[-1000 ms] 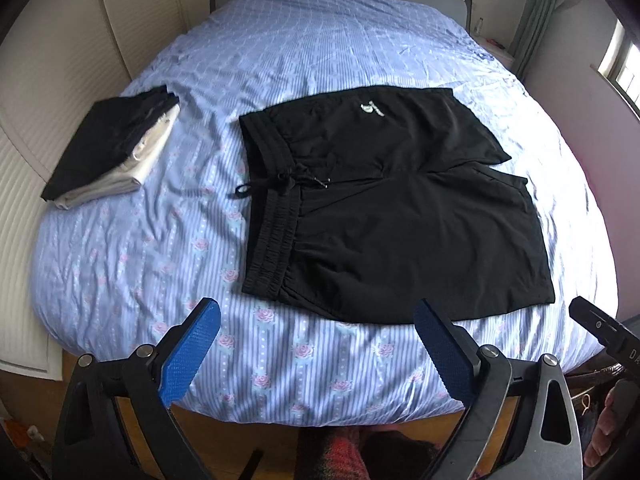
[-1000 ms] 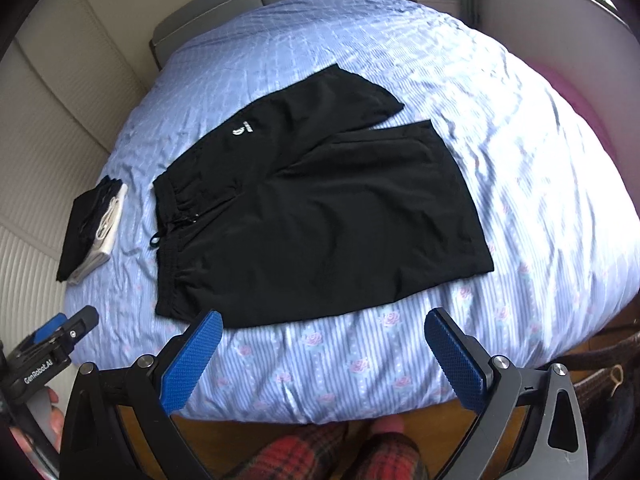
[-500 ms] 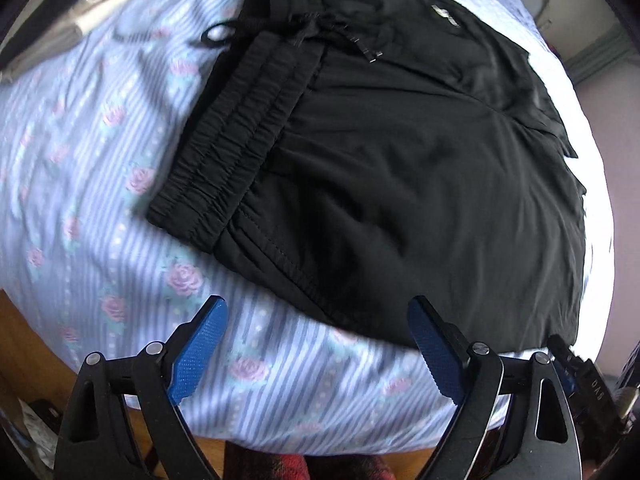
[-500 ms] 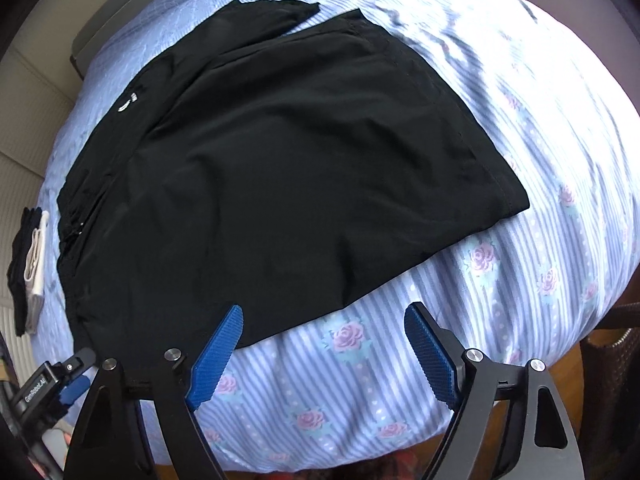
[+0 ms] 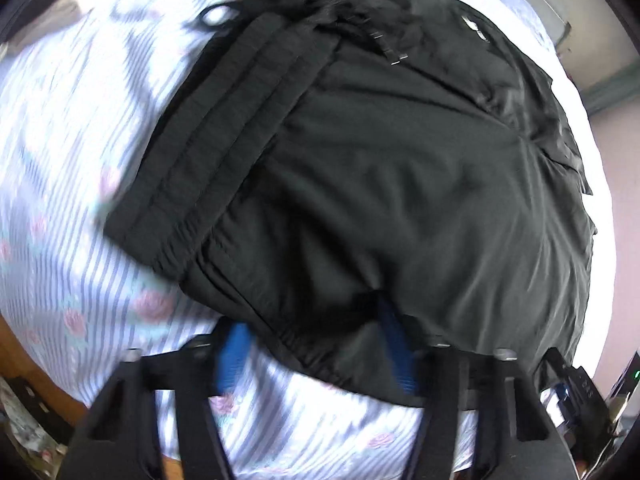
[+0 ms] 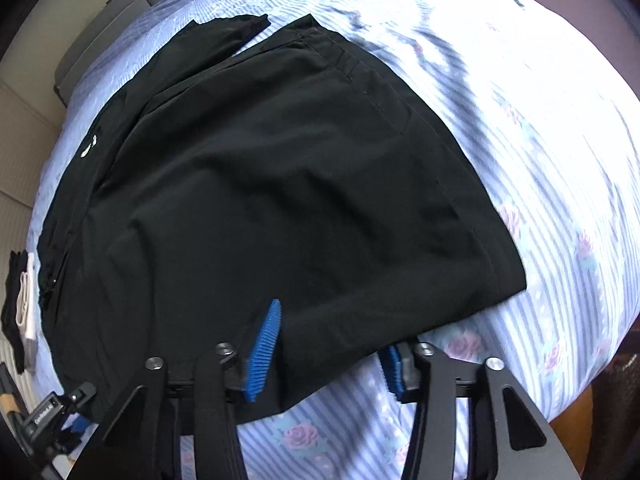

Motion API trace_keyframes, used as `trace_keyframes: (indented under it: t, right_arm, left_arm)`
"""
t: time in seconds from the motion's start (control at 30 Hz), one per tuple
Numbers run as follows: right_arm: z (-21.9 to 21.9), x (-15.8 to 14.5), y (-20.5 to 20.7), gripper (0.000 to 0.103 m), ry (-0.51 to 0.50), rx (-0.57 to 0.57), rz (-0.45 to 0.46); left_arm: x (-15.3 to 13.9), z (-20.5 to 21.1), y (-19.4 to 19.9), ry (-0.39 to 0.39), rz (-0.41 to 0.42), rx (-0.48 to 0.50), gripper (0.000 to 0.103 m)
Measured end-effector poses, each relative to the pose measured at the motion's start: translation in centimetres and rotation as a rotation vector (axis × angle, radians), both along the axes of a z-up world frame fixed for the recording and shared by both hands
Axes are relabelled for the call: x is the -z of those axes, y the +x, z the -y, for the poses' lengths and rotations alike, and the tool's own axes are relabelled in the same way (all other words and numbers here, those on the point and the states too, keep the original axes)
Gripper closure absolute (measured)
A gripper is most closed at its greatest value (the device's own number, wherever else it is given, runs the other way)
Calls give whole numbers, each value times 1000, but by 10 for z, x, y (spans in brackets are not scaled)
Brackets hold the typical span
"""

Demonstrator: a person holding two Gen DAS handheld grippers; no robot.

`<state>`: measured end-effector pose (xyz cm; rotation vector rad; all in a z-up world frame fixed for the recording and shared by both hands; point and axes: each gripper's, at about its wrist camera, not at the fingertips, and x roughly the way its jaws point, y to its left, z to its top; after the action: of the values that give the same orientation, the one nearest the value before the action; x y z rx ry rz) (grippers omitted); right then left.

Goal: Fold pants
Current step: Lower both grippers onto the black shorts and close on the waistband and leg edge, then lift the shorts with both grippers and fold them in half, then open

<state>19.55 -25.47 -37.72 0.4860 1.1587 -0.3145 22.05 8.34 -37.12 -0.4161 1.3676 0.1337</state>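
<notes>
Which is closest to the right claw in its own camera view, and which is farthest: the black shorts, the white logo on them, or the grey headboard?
1. Black shorts: nearest; their near edge lies between the fingers of the right claw.
2. White logo: farther, on the left part of the shorts.
3. Grey headboard: farthest, at the bed's far end, upper left.

One black shorts (image 6: 280,200), two hand-held grippers (image 5: 316,344) (image 6: 328,352)
</notes>
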Motion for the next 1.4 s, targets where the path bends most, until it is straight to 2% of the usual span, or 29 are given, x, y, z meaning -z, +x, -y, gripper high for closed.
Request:
trace_keyframes:
  t: [0.03, 0.1, 0.17, 0.27, 0.33, 0.5, 0.67, 0.8, 0.83, 0.93, 1.07, 1.13, 1.4]
  right_arm:
    - [3, -2, 5, 86, -19, -11, -10]
    - [10, -12, 11, 94, 0, -23, -3]
    - [13, -34, 12, 96, 3, -33, 30]
    - [9, -84, 5, 97, -13, -66, 87]
    - [8, -121, -3, 97, -4, -84, 126]
    - [-2, -199, -18, 98, -1, -137, 190]
    - [-2, -251, -4, 98, 1, -154, 249]
    - [-5, -280, 57, 98, -19, -152, 313]
    - [-9, -287, 61, 98, -14, -155, 336]
    - [-15, -293, 102, 98, -29, -163, 388]
    - [-26, -282, 174, 98, -55, -192, 408]
    - [-29, -267, 205, 98, -37, -205, 399]
    - [-41, -185, 350, 98, -89, -251, 265]
  left_arm:
    - [-4, 3, 4, 6, 4, 14, 70]
    - [-24, 11, 10, 15, 12, 59, 91]
    - [-41, 11, 9, 29, 40, 79, 92]
    - [-85, 11, 9, 23, 90, 81, 92]
    - [-116, 13, 9, 53, 131, 94, 93]
    - [-166, 4, 9, 78, 195, 106, 94]
    - [-183, -21, 5, 82, 178, 83, 94]
    - [-204, -31, 34, 69, 195, 54, 94]
    - [-207, -33, 43, 69, 209, 47, 94]
    - [-201, -39, 69, 58, 218, 15, 94]
    - [-189, -50, 119, 51, 231, -28, 94]
    - [-179, -54, 151, 77, 230, -35, 95]
    - [-126, -78, 245, 139, 182, -45, 98]
